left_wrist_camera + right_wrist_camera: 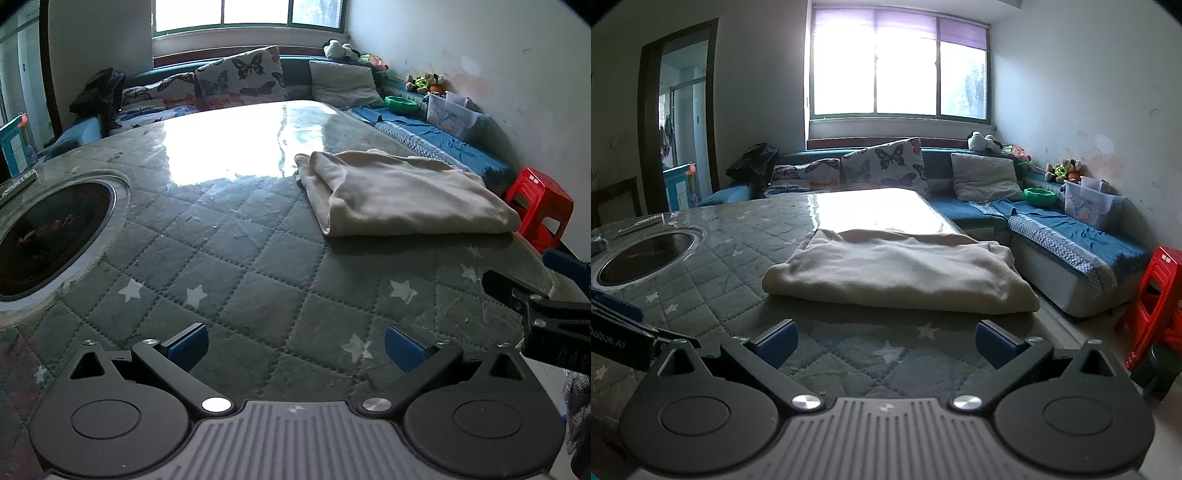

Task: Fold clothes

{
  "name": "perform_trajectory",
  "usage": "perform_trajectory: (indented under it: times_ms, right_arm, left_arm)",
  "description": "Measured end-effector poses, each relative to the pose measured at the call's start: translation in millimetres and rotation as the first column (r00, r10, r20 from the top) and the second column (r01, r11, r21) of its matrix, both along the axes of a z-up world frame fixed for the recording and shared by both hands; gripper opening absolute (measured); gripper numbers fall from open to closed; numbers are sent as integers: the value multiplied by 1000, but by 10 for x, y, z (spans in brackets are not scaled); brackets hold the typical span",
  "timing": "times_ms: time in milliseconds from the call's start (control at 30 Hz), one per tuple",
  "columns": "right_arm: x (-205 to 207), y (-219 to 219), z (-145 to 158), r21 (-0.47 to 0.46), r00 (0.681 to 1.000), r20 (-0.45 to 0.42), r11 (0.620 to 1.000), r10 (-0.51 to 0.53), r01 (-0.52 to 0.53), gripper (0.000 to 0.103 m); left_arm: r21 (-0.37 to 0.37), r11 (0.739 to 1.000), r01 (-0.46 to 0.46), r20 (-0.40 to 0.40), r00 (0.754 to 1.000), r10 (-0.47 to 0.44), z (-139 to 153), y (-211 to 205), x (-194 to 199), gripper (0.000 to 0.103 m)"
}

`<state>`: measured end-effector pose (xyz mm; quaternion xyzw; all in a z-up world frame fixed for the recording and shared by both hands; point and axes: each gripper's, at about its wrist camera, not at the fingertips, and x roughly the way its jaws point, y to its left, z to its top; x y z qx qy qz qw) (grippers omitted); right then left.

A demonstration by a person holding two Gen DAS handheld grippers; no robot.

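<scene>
our left claw (pixel 295 349) is spread wide with nothing between its blue pads (pixel 188 347), just hanging over the quilted table cover (pixel 236 258). our right claw (pixel 884 343) is the same deal, released and empty, pads apart above the cover. in the left view the right claw pokes in at the right edge, mostly cut off, so we only get a black bracket and a bit of blue there.

the cloth (pixel 901 273) is a cream folded bundle lying flat on the table, right ahead of the right claw but not touching it, and off to the upper right of the left claw. can't tell what kind of garment it is, the folds hide everything.

to the left there's a round dark hole (pixel 51 236) set in the table, insides too dim to make out. window glare washes out the far end of the table. beyond that a blue sofa (pixel 1071 236) with butterfly cushions (pixel 886 162), a clear box (pixel 1089 206) with blurry contents, and a red stool (pixel 1156 302) cut off at the right edge.
</scene>
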<state>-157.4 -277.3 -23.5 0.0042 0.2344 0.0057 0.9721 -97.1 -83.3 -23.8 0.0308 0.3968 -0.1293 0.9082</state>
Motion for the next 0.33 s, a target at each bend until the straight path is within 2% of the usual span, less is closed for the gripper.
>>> perform_trajectory:
  times_ms: [333]
  right_arm:
    - [-44,28,55,2,1000,16,1000,0,0,103]
  left_arm:
    - [-3,1000,-2,16,1000,2,59,1,-46,103]
